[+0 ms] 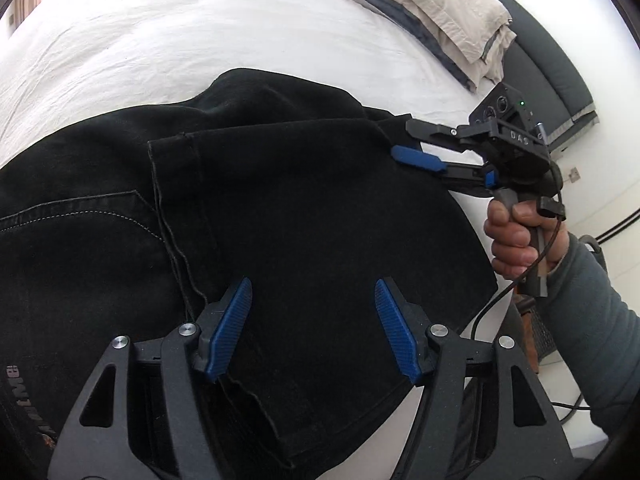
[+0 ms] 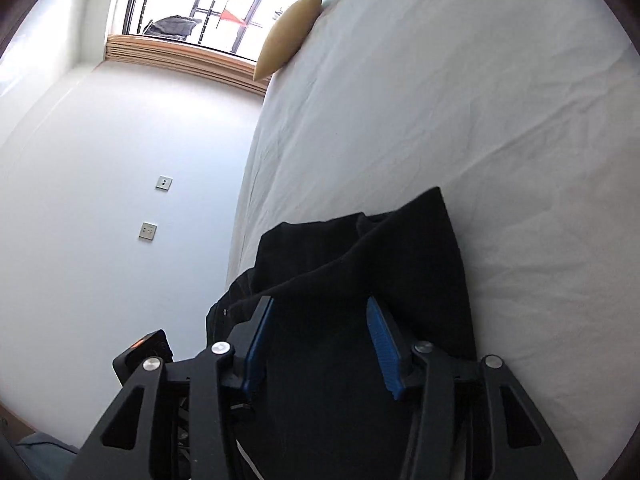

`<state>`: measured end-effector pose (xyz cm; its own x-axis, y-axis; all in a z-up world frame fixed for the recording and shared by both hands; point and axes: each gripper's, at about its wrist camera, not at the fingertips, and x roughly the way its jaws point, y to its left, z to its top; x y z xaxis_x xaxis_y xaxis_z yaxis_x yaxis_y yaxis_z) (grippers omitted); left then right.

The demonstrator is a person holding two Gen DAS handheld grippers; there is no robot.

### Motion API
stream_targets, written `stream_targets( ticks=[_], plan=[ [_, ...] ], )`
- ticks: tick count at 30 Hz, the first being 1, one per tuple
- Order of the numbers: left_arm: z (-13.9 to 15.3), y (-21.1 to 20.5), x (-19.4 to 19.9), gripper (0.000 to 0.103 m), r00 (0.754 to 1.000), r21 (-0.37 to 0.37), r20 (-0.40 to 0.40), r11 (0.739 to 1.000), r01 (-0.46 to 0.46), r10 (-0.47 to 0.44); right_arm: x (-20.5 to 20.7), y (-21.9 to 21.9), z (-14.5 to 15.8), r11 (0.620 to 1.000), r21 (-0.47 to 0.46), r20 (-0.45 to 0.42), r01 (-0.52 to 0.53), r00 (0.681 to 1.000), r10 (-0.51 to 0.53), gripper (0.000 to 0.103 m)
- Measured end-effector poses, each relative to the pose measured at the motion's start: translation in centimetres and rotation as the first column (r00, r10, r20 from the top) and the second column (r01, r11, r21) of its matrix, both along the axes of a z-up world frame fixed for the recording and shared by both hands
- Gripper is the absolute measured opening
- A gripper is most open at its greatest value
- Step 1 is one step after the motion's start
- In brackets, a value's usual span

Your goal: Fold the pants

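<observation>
Black pants [image 1: 280, 208] lie folded on the white bed sheet [image 1: 200, 40], one leg end laid over the seat with its back pocket at the left. My left gripper [image 1: 313, 286] hovers open just above the folded leg, nothing between its blue pads. At the fold's far right corner is my right gripper [image 1: 402, 139], held by a person's hand [image 1: 516, 236]. Its fingers stand one above the other at the cloth's edge. In the right wrist view the right gripper [image 2: 318, 316] is open, with the black pants [image 2: 360, 272] filling the gap between pads that do not press on them.
Crumpled beige and grey bedding [image 1: 440, 12] lies at the bed's far right, against a dark headboard [image 1: 552, 72]. A tan cushion [image 2: 288, 36] sits at the bed's far edge near the window [image 2: 208, 4]. A black cable [image 1: 492, 304] hangs from the right gripper's handle.
</observation>
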<state>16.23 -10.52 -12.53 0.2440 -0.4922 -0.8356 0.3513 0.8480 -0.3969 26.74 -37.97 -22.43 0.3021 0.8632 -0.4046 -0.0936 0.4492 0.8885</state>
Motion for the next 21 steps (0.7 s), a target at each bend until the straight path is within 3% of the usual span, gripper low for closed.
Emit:
stream_targets(
  ticks=[3,8,13,16,21],
  plan=[
    [-0.4,0.2,-0.3,0.063,1.000,-0.020,0.024,1.000,0.020,-0.020,-2.7,-0.3,0.4,0.999,0.033,0.000,-0.039,0.999,0.039,0.050],
    [-0.6,-0.7,-0.9,0.063,0.995,0.009,0.089,0.999,0.049,-0.050,-8.3,0.6,0.4,0.988,-0.037,-0.041,-0.153,0.988,0.151,0.051],
    [-1.2,-0.9,-2.0,0.063,0.992,0.005,0.116,0.999,0.046,-0.046,-12.3,0.5,1.6,0.986,-0.061,-0.067,-0.152,0.987,0.148,0.055],
    [-0.9,-0.1,-3.0,0.063,0.992,-0.013,0.127,1.000,0.011,-0.010,-14.0,1.1,2.9,0.984,-0.104,-0.042,-0.144,0.989,0.140,0.058],
    [2.0,4.5,-6.4,0.066,0.971,-0.064,0.171,0.986,-0.157,0.166,-13.0,3.7,6.1,0.998,-0.017,0.079,-0.058,0.995,0.060,0.058]
  ],
)
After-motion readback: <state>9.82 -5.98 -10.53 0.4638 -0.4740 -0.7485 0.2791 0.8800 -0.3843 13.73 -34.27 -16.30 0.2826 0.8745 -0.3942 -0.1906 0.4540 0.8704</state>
